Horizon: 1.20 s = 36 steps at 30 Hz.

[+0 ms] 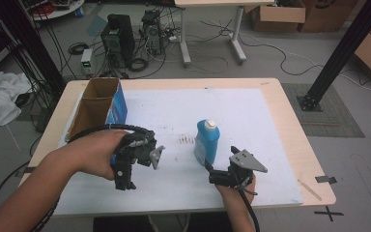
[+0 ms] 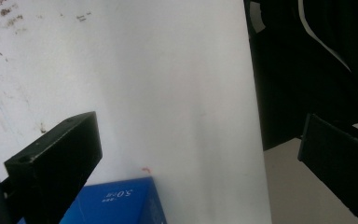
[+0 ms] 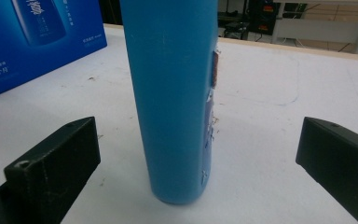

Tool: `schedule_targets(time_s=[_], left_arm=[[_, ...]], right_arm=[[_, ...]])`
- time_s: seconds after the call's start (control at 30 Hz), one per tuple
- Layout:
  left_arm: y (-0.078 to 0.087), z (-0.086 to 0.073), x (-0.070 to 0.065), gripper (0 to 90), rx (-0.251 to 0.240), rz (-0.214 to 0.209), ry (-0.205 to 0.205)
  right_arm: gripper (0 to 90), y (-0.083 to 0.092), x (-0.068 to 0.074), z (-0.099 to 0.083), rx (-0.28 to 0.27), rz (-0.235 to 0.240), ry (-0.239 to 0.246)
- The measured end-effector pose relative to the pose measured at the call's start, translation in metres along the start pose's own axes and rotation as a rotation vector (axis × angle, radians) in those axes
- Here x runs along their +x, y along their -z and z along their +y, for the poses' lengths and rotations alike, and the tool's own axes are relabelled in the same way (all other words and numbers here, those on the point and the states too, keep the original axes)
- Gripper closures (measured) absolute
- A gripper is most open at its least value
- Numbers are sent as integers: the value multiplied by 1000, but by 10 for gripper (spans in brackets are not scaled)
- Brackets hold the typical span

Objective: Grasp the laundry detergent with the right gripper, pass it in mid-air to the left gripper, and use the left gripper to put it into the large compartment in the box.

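A person at a wooden table lines up the right gripper (image 1: 211,170) on a blue plastic bottle (image 1: 206,143) that stands upright near the middle of the white sheet (image 1: 251,125) covering the tabletop. Seen in the right gripper view, the jaws are spread wide on either side of the bottle's (image 3: 175,93) lower body, neither one touching it, so the grasp appears to be set up but not made; closing, lifting and carrying all seem left to do. The bottle is tall, smooth and flattened-oval in section, with a white cap and a worn label edge down one side. The left gripper (image 1: 124,181), held near the front-left part of the table, hangs with its jaws wide apart and nothing between them, tipped down over the sheet. Just behind it, toward the left edge, sits an open cardboard box (image 1: 99,106) with glossy blue printed sides and raw brown flaps, its corner visible in the left gripper view (image 2: 116,200); it looks a likely destination, though that is only a guess. The sheet is matte and scuffed with dark smudges just left of the bottle.
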State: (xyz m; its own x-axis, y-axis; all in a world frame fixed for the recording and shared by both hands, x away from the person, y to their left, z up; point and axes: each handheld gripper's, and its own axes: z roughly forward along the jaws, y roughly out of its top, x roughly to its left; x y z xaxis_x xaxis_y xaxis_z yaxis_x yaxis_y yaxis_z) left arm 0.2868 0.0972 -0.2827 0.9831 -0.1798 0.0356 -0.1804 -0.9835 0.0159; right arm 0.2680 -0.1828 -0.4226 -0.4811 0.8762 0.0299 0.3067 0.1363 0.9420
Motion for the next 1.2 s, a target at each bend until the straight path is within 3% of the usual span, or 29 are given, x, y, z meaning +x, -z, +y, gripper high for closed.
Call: schedule_targets(time_s=[0.47, 0.77, 1.2], left_arm=[[4, -7, -4, 0, 10, 5, 18], [3, -8, -4, 0, 12, 1, 20], [0, -10, -1, 0, 10, -7, 27]], right_arm=[[0, -28, 8, -1, 0, -40, -23], [0, -47, 13, -1, 8, -23, -29], [0, -59, 16, 3, -4, -29, -23]])
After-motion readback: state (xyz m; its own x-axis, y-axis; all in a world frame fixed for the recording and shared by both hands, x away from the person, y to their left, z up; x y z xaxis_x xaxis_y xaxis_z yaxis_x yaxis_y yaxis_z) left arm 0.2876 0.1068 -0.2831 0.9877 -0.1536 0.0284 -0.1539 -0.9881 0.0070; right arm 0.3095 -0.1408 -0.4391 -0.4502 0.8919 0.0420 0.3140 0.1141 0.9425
